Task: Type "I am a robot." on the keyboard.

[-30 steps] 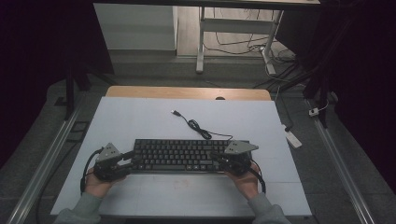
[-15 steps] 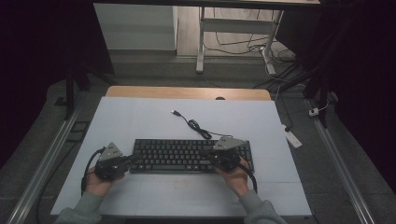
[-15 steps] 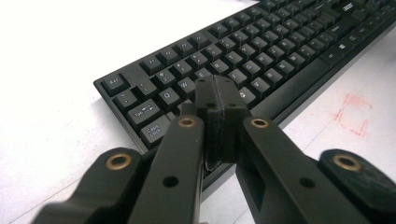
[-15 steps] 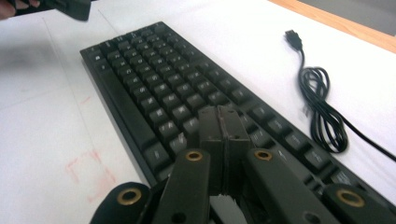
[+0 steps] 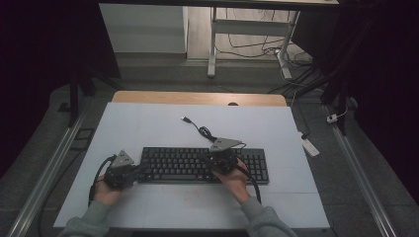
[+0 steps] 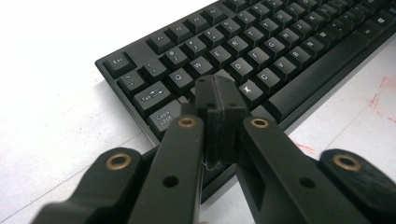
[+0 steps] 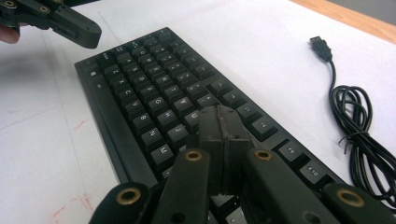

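Note:
A black keyboard [image 5: 188, 165] lies across the near half of the white table top. My left gripper [image 5: 140, 169] is at its left end, jaws shut with nothing between them. In the left gripper view the joined tips [image 6: 216, 87] sit low over the keys beside Caps Lock on the keyboard [image 6: 280, 51]. My right gripper [image 5: 205, 159] is over the middle of the keyboard, pointing left, also shut and empty. Its joined tips [image 7: 219, 114] hang close above the keys [image 7: 140, 93]. I cannot tell whether either tip touches a key. The left gripper [image 7: 70, 23] shows far off in the right gripper view.
The keyboard's black cable [image 5: 205, 132] lies coiled behind it, ending in a loose USB plug [image 7: 322, 49]. Faint red marks [image 6: 380, 93] stain the table near the front. A wooden strip [image 5: 197, 98] runs along the back edge. A small white box [image 5: 309, 146] lies off the table's right side.
My right gripper has slid left from the keyboard's right end to over its middle. The left hand has stayed at the left end.

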A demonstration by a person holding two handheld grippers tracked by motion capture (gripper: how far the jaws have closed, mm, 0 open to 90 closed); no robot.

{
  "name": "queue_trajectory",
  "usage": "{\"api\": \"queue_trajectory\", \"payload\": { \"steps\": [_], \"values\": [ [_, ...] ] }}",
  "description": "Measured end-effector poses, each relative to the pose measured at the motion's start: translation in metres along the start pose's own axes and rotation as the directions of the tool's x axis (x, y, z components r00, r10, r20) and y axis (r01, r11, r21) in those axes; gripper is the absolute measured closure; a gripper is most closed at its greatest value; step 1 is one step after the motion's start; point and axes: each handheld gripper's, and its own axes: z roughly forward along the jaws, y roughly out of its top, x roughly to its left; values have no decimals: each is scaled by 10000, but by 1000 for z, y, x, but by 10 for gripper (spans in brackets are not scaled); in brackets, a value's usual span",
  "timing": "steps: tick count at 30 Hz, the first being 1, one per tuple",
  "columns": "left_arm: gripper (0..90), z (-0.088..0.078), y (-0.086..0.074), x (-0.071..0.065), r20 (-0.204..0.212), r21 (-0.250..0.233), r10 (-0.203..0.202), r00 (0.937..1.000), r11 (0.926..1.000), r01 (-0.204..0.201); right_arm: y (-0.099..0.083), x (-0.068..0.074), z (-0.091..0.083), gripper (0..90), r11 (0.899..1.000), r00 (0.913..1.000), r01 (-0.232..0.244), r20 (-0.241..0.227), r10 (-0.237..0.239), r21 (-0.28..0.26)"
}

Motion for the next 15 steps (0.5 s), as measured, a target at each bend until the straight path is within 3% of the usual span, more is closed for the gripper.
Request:
{"api": "queue_trajectory", "payload": {
  "steps": [15],
  "values": [
    [888, 12, -3, 4, -61, 406, -28, 10000, 9992, 30, -3, -7, 16, 892, 9984, 9995, -307, 126, 301, 471]
  ]
}}
